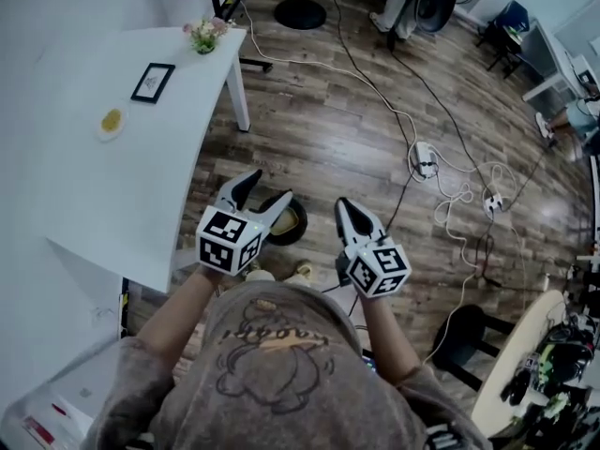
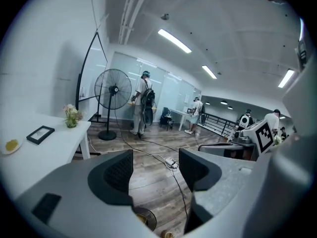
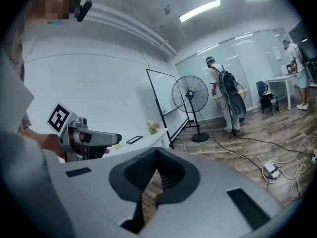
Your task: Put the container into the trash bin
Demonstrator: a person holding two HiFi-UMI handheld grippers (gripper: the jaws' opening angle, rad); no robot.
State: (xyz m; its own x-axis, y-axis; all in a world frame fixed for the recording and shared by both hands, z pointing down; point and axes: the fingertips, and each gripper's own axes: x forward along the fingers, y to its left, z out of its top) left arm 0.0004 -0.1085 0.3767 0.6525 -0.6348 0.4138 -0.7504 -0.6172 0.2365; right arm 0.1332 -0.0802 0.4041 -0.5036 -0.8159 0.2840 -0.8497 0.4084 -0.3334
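A small round black trash bin (image 1: 298, 229) stands on the wooden floor by my feet, just right of the white table's corner. Something yellowish lies inside it; I cannot tell what it is. My left gripper (image 1: 270, 187) hovers over the bin's left side, open, with nothing between its jaws. In the left gripper view the bin (image 2: 144, 218) shows low between the spread fingers of the left gripper (image 2: 156, 165). My right gripper (image 1: 343, 205) is held to the right of the bin, shut and empty. In the right gripper view the right gripper (image 3: 156, 170) has its pads touching.
The white table (image 1: 141, 176) at left carries a picture frame (image 1: 152, 82), a small flower pot (image 1: 204, 36) and a plate (image 1: 112, 122) with a yellow item. Cables and a power strip (image 1: 424, 159) cross the floor. A fan base (image 1: 300, 12) is far ahead, a black stool (image 1: 464, 331) at right.
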